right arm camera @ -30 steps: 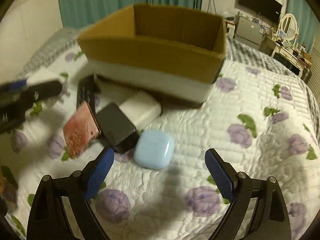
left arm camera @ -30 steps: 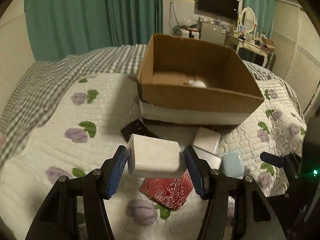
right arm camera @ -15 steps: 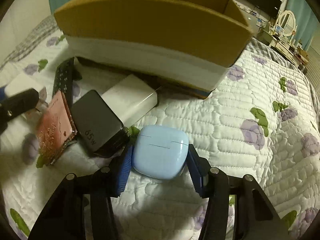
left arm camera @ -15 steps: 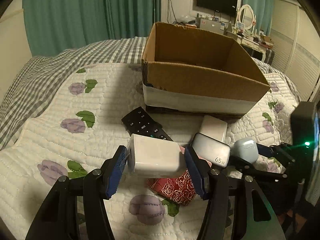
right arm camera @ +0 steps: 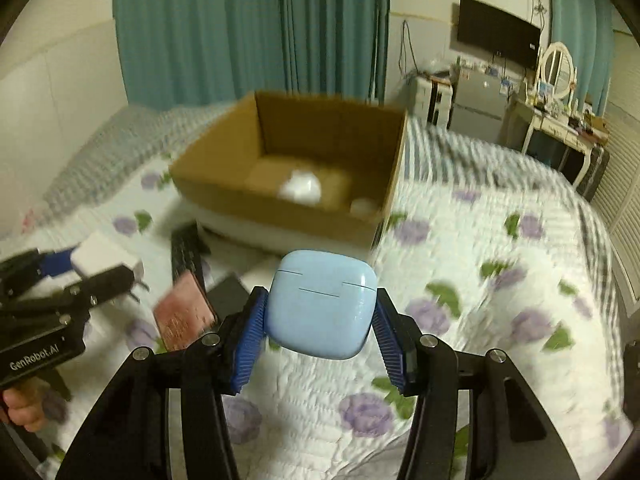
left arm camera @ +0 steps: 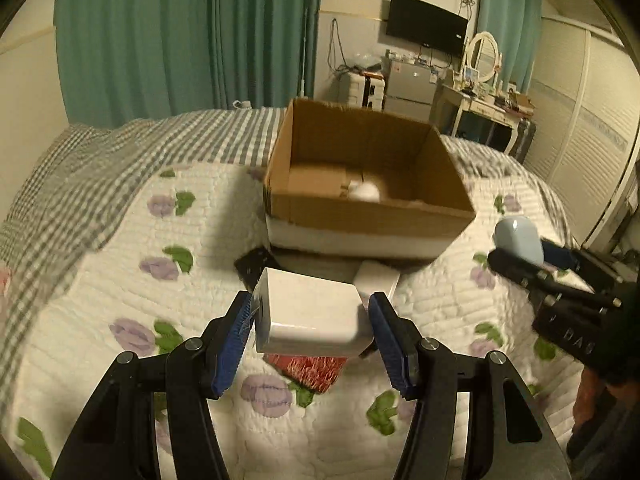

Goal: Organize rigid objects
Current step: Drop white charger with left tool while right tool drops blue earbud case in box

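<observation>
My left gripper is shut on a white charger block and holds it above the quilt, short of the open cardboard box. My right gripper is shut on a light blue earbud case, lifted above the bed; the case also shows in the left wrist view. The box holds white items. On the quilt lie a red patterned case, a black remote, a dark charger and a white power bank.
The bed has a white floral quilt and a grey checked blanket behind it. Teal curtains, a wall TV and a cluttered dresser stand beyond the bed.
My right gripper closed on the blue earbud case and lifted it off the quilt. My left gripper has risen with the white charger block, so the box interior shows again.
</observation>
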`<state>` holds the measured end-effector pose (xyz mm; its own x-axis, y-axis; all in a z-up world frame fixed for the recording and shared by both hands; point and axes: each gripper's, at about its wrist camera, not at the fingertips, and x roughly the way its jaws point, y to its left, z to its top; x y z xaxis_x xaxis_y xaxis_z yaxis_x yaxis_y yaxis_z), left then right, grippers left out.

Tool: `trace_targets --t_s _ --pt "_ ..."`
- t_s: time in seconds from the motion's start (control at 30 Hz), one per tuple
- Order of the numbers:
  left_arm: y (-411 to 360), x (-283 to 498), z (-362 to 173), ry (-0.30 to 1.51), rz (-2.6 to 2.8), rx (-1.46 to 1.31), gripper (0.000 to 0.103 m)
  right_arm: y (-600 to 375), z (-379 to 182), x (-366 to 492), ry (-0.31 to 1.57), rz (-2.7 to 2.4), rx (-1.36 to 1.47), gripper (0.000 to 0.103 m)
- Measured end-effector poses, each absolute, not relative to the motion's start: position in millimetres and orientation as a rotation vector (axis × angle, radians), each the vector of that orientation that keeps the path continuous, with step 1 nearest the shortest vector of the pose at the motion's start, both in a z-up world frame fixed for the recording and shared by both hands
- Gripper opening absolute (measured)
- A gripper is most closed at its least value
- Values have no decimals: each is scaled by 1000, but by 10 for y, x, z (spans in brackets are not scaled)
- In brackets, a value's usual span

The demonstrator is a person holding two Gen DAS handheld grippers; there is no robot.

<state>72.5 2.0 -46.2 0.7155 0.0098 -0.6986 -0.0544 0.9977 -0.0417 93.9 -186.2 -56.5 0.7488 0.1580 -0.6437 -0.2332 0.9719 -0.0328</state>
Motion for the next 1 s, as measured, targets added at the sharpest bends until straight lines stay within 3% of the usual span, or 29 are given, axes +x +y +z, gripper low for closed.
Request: trace_targets --t_s 0.3,0.47,0.57,0.93,1.0 --pt "-65 1357 184 616 17 15 60 -1876 257 1312 525 261 -123 52" --pt "-156 1989 205 588 -32 66 59 -1932 448 1742 490 250 -91 52" --pt "-191 2333 19 634 -47 71 47 -1950 408 2065 501 239 -63 52" --pt "-195 2766 -654 712 -84 109 49 -1930 -282 2990 642 251 -48 53" --pt "-189 2714 -634 711 -87 109 49 -1963 -318 2994 642 256 -23 69"
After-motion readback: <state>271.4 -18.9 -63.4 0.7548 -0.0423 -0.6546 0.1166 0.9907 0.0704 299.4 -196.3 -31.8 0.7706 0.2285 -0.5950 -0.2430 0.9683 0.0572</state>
